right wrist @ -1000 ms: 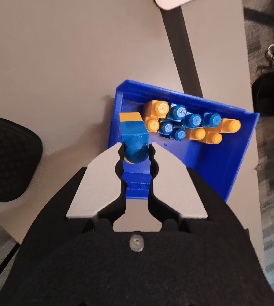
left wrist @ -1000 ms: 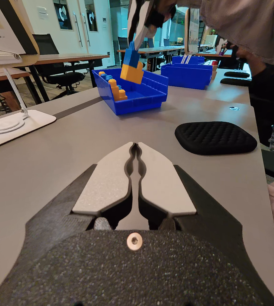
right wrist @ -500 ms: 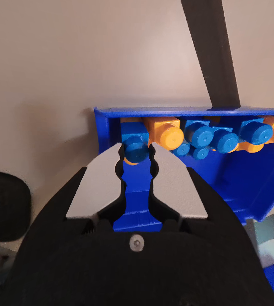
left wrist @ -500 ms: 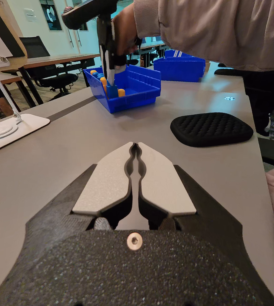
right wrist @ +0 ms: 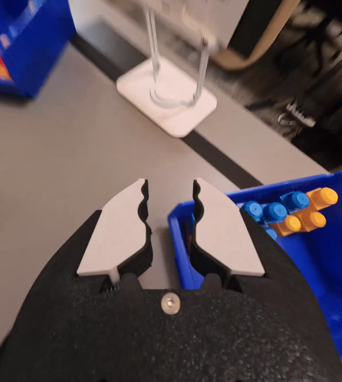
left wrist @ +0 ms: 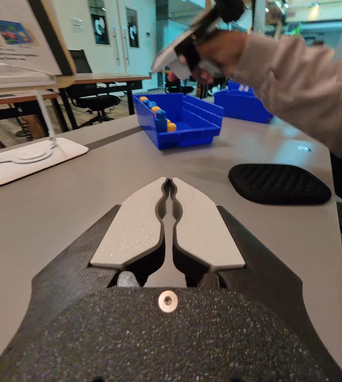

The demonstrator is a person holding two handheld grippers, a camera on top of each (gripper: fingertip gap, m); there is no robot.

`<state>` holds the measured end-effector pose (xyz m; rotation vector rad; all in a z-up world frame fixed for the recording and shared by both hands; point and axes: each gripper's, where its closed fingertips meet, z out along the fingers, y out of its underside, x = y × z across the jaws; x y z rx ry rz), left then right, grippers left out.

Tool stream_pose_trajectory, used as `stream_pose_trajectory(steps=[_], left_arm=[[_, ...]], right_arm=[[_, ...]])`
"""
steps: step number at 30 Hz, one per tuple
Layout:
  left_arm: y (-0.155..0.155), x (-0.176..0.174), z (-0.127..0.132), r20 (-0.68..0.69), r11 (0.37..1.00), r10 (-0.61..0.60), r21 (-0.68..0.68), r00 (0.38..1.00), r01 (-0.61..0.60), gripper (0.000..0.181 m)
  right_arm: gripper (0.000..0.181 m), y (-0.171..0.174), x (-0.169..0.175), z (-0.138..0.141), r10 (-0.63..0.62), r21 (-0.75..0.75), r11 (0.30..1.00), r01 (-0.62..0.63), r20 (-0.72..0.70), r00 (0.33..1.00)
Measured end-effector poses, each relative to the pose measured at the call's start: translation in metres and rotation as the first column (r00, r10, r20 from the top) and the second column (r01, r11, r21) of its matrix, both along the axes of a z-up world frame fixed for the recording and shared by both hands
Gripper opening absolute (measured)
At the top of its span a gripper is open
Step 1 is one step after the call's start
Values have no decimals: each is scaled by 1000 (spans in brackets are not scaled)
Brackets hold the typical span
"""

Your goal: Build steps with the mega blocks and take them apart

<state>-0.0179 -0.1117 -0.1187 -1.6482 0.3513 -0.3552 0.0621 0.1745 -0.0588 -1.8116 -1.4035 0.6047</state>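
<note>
Above the blue bin's (right wrist: 331, 279) near corner, right tongs (right wrist: 170, 183) spread, empty; left tongs (left wrist: 169, 180) pressed together.

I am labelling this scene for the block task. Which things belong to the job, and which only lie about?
For the job: blue and orange mega blocks; blue bin holding them; right gripper, open and empty; left gripper, shut and empty.

Lying about: black pad; white stand base; second blue bin.

We count two grippers (left wrist: 169, 182) (right wrist: 170, 182), three blue bins: the near one (left wrist: 188, 134) and one behind it (left wrist: 242, 107), and a third (right wrist: 21, 62). We see one black pad (left wrist: 279, 184) and one white stand base (left wrist: 27, 157). The blocks (right wrist: 290, 215) overlap too much to count.
</note>
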Motion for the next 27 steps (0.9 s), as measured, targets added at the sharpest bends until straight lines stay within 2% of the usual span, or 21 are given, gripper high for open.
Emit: stream_pose_trajectory(steps=[3, 8, 10, 12, 16, 20, 23, 27], left_arm=[[3, -28, 18, 53, 993, 112, 27, 992, -113, 0], [3, -100, 51, 49, 933, 351, 68, 935, -354, 0], [2, -133, 61, 48, 898, 431, 69, 901, -434, 0], [4, -165, 66, 42, 866, 495, 55, 868, -497, 0], [16, -229, 69, -17, 814, 580, -27, 814, -580, 16], [37, -302, 53, -144, 742, 634, -162, 760, -650, 29], [54, -338, 19, -237, 697, 577, -357, 782, -622, 39], [68, -371, -22, -264, 599, 544, -543, 796, -589, 40]], right_arm=[[36, -24, -6, 16, -51, 32, 998, 61, -261, 964], [12, -52, -9, 1, -159, -30, 986, 166, -507, 847], [2, -57, -10, -11, -192, -22, 977, 214, -543, 817], [0, -59, -11, -23, -212, -16, 969, 245, -560, 801], [0, -62, -15, -39, -199, -18, 974, 226, -548, 813], [0, -63, -10, -45, -193, -7, 974, 227, -551, 812], [0, -65, -6, -43, -187, 4, 974, 228, -556, 810], [0, -67, -4, -36, -175, 8, 976, 219, -574, 800]])
